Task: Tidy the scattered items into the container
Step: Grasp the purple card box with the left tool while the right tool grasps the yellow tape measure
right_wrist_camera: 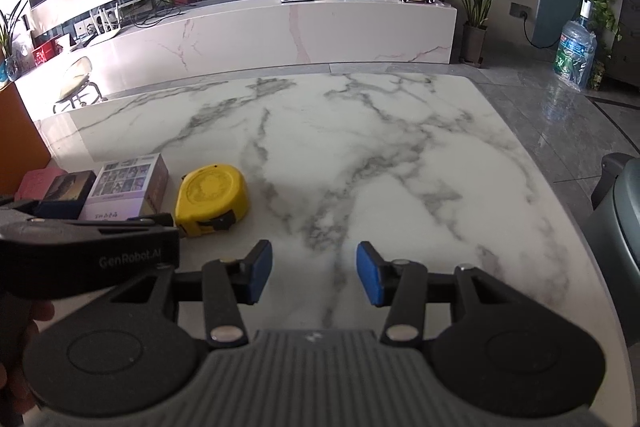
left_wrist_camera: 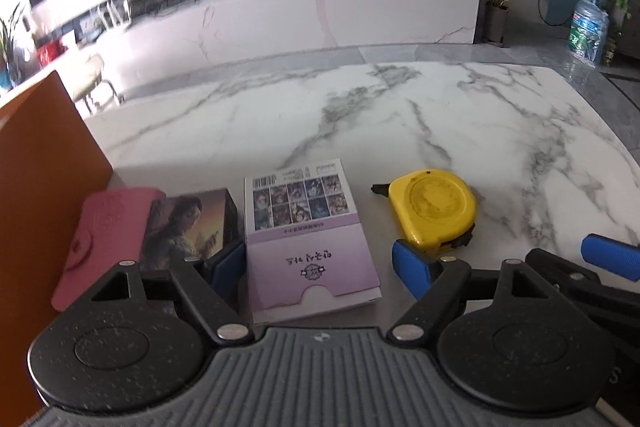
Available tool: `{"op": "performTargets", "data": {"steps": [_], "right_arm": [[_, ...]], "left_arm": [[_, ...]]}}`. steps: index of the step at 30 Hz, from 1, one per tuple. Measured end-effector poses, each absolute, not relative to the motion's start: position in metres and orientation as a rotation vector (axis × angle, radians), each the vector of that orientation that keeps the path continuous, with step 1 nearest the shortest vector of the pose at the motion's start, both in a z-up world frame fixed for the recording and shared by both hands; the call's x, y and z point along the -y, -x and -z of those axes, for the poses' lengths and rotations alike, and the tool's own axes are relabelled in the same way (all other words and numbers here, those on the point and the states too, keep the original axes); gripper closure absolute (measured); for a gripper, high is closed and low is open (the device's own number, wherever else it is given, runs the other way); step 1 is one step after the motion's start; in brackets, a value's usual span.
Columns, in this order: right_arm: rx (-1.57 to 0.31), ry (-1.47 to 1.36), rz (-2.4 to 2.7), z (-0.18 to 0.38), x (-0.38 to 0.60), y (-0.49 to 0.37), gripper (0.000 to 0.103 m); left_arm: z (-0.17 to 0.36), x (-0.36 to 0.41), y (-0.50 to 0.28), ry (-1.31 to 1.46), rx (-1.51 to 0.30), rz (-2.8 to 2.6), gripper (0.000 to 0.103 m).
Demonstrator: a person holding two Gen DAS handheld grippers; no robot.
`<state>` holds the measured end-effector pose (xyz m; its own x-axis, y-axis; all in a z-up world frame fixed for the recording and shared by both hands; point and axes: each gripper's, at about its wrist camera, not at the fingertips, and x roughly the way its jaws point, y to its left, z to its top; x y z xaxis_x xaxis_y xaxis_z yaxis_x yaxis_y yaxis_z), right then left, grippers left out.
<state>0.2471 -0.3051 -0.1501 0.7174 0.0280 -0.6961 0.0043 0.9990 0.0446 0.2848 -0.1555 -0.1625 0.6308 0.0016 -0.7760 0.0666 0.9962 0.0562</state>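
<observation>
On the marble tabletop, both spread, empty hand-held grippers, left and right, crowd the tape measure; they might collide.

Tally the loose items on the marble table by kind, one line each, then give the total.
Yellow tape measure: 1
Card boxes: 2, a purple-and-white one and a dark one with a painted figure
Pink snap-button card holder: 1
Total: 4 items, all near the orange container at the table's left edge.
</observation>
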Motion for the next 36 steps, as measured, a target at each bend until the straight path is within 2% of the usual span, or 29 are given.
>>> {"op": "performTargets", "data": {"steps": [2,3,4,14,24,25,27,32,35,36], "right_arm": [[-0.768,-0.049,-0.017,0.149,0.307,-0.248,0.053],[-0.763,-0.050,-0.023,0.148,0.306,-0.248,0.053],[-0.758,-0.048,-0.028,0.148,0.306,-0.248,0.053],[-0.737,-0.127,-0.182,0.136,0.300,-0.266,0.051],[-0.797,-0.042,-0.265,0.142,0.275,-0.285,0.050],[-0.804,-0.035,-0.274,0.143,0.273,-0.289,0.049],[-0.813,-0.012,-0.281,0.145,0.268,-0.296,0.037],[-0.826,0.076,-0.286,0.152,0.257,-0.308,0.037],[-0.833,0.090,-0.283,0.156,0.254,-0.308,0.039],[-0.828,0.099,-0.283,0.157,0.253,-0.306,0.043]], "left_arm": [[0.163,0.150,-0.287,-0.052,-0.894,0.045,0.016],[0.163,0.149,-0.287,-0.052,-0.891,0.040,0.026],[0.162,0.148,-0.287,-0.050,-0.895,0.042,0.028],[0.158,0.141,-0.263,-0.066,-0.945,0.089,0.029],[0.152,0.140,-0.259,-0.104,-1.028,0.127,0.029],[0.152,0.140,-0.260,-0.104,-1.033,0.128,0.029],[0.152,0.140,-0.262,-0.104,-1.043,0.131,0.029],[0.153,0.139,-0.263,-0.098,-1.044,0.132,0.029],[0.153,0.139,-0.264,-0.092,-1.044,0.128,0.029],[0.153,0.140,-0.264,-0.091,-1.043,0.127,0.029]]}}
